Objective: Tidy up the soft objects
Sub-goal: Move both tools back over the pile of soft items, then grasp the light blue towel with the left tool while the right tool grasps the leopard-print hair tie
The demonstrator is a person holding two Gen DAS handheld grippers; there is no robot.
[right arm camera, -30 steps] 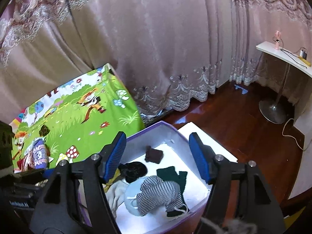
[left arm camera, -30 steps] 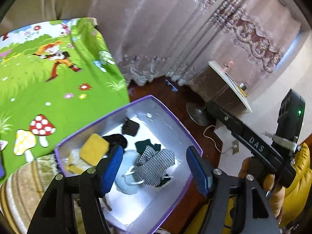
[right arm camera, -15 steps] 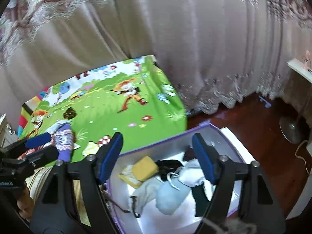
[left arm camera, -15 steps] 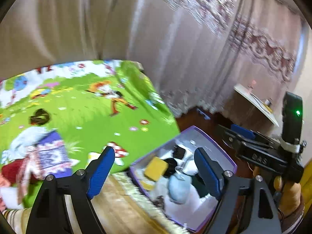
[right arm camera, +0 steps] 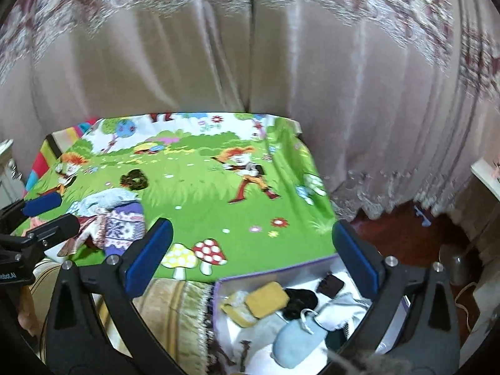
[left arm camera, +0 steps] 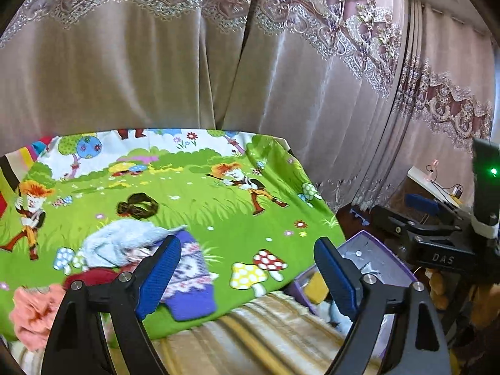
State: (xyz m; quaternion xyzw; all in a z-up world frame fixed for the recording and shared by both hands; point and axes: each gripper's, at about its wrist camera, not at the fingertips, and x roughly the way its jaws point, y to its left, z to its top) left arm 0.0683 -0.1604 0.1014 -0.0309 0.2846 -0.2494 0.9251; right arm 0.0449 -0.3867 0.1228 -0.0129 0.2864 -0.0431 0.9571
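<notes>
Left wrist view: the left gripper [left arm camera: 247, 273] stands spread wide, nothing between its blue ribbed pads; its jaws have just been opening. Beyond it lies a glossy green cartoon sheet [left arm camera: 193, 197] printed with mushrooms and figures. On the sheet rests a heap of soft items: a purple patterned knit [left arm camera: 190, 284], a fluffy pale blue cloth [left arm camera: 122, 243], a dark red piece [left arm camera: 90, 276] and a pink crumpled cloth [left arm camera: 34, 312]. A dark looped hair tie [left arm camera: 137, 206] lies apart, further back. At lower right, the purple-rimmed box [left arm camera: 368, 247] sits just beside the sheet's edge. The right gripper [left arm camera: 425, 215] shows at the far right.

Right wrist view: the right gripper [right arm camera: 250, 256] is likewise spread wide and empty; its jaws have just been opening. Below it the box [right arm camera: 312, 262] holds a yellow square sponge [right arm camera: 265, 300], a black fuzzy item [right arm camera: 300, 300], a dark brown rectangular piece [right arm camera: 329, 284] and a pale blue rounded cloth [right arm camera: 297, 340]. The knit heap [right arm camera: 118, 222] lies on the sheet at left, near the left gripper [right arm camera: 47, 215]. Satin curtains [right arm camera: 250, 47] with lace trim hang behind.
</notes>
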